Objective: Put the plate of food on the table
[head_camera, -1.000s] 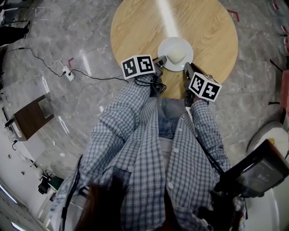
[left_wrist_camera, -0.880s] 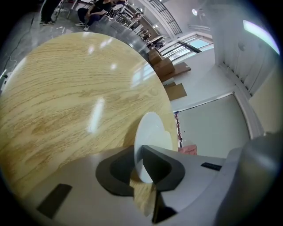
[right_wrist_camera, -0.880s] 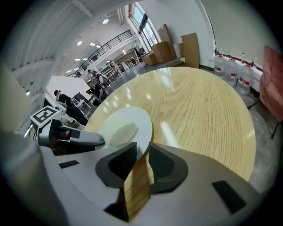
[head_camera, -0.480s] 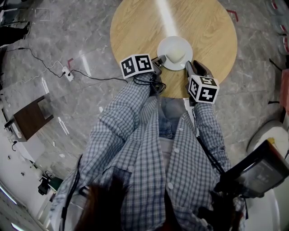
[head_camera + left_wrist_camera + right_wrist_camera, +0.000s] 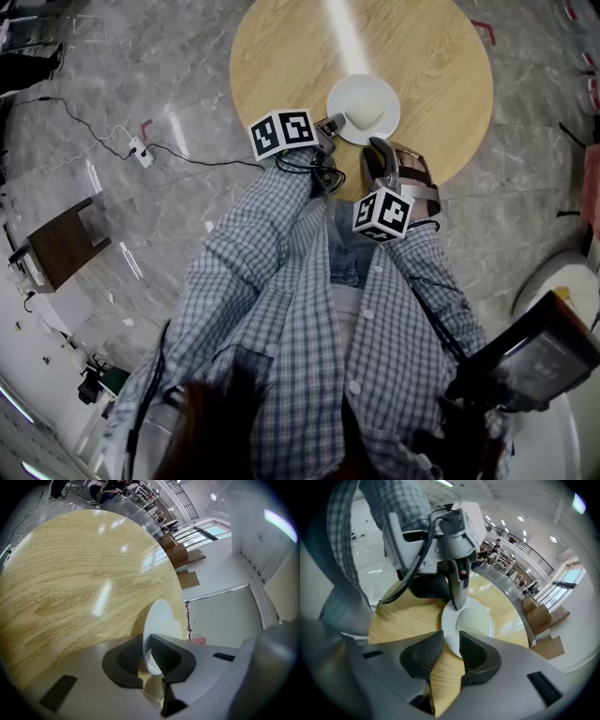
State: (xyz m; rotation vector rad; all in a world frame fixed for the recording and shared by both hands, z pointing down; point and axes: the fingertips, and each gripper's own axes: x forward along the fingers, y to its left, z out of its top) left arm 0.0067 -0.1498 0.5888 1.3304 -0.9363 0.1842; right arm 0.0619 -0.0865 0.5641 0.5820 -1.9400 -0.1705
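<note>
A white plate (image 5: 352,97) with a pale rounded piece of food (image 5: 367,115) rests on the round wooden table (image 5: 431,56), near its front edge. My left gripper (image 5: 334,124) is shut on the plate's left rim; in the left gripper view the plate (image 5: 160,620) stands edge-on between the jaws of that gripper (image 5: 151,660). My right gripper (image 5: 375,146) hangs just behind the plate's near rim, turned inward. In the right gripper view this gripper (image 5: 451,652) is open, its pads apart over bare wood, the plate (image 5: 454,620) just ahead of them.
The person's checked sleeves (image 5: 281,244) fill the middle of the head view. On the marble floor to the left lie a power strip with cables (image 5: 142,154) and a brown box (image 5: 61,246). Cardboard boxes (image 5: 178,555) stand beyond the table.
My right gripper has come off the plate's rim, drawn back toward the person and swung its marker cube inward. The left gripper and the plate have stayed where they were.
</note>
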